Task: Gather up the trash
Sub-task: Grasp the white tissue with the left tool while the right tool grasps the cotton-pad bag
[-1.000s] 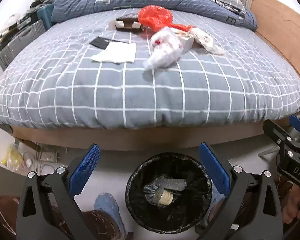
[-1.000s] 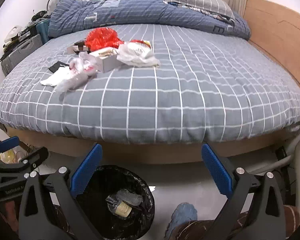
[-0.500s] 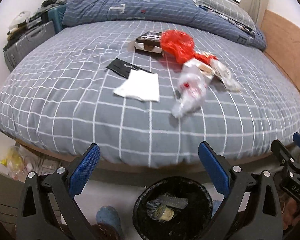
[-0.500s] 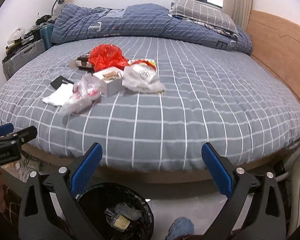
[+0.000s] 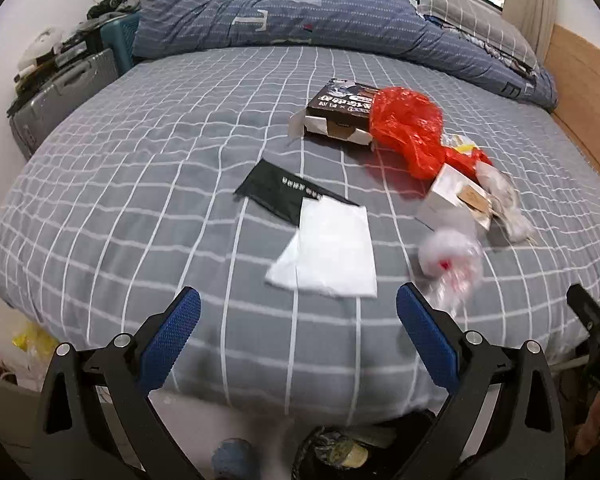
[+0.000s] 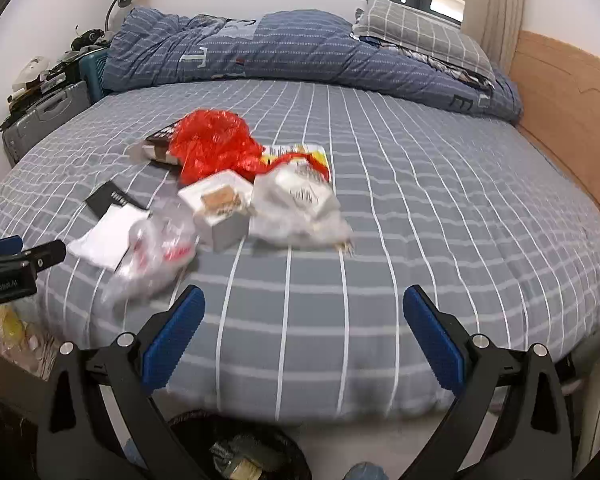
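Trash lies on the grey checked bed [image 5: 140, 184]: a white paper [image 5: 332, 248] over a black packet [image 5: 284, 192], a clear plastic bag with red print [image 5: 452, 260], a small white box [image 5: 456, 200], a red plastic bag [image 5: 408, 128] and a dark carton [image 5: 340, 108]. In the right wrist view I see the red bag [image 6: 216, 144], white box [image 6: 220, 208], clear bag [image 6: 156, 252] and a crumpled clear wrapper [image 6: 296, 208]. My left gripper [image 5: 298, 332] is open and empty before the white paper. My right gripper [image 6: 304, 332] is open and empty over the bed edge.
A black-lined trash bin [image 6: 240, 452] with some trash sits on the floor below the bed edge, also low in the left wrist view [image 5: 340, 452]. A folded blue duvet [image 6: 260, 52] and pillow [image 6: 416, 32] lie at the back. Suitcases [image 5: 60, 96] stand left. A wooden headboard [image 6: 572, 112] is right.
Both grippers have risen from over the bin and moved forward toward the bed. The trash now appears closer, and the bin has dropped to the bottom edge.
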Demonstrator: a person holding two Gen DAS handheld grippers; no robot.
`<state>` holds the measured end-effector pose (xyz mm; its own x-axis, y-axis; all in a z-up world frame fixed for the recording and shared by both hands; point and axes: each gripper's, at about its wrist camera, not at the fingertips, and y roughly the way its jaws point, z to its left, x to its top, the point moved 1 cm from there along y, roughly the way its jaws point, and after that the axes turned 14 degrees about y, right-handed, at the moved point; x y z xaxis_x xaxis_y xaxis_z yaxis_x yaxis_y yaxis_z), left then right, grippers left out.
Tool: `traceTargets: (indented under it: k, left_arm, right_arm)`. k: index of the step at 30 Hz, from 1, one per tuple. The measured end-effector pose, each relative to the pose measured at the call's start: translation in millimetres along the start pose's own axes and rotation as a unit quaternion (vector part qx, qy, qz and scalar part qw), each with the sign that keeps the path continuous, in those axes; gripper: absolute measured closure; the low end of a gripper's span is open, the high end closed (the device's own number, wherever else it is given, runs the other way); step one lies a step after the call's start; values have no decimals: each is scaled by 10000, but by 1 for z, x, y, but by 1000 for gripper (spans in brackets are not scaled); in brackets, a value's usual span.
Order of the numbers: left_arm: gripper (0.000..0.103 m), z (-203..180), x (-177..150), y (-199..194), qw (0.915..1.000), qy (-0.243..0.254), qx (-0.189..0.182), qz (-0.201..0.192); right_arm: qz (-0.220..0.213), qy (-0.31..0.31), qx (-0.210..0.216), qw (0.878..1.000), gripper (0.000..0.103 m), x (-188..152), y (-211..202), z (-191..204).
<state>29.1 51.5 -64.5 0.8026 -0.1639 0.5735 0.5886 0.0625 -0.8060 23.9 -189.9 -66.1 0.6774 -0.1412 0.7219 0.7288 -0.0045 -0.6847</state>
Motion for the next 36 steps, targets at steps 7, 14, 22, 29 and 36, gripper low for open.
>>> traceTargets:
  k: [7,14,22,29,36]
  left_arm:
    - [12,-2,22,34,9998,140,-37,146]
    - [17,-11,23,60,9989,206,-180,388]
    - [30,-15,18,76,9980,263,-168,543]
    - [59,-18,18,81,9974,343,-153,614]
    - [92,-21,18,77,9971,396,-228,604]
  right_arm:
    - [32,13,-66,10000,8,34,44,-5]
    - [247,50,25,9997,8,51,87,-9]
    - [492,158,133,9986,13,55,124,-12]
    - [872,417,429,9944,21,57,149,-12]
    - [1091,253,323,9932,44,51,157,-2]
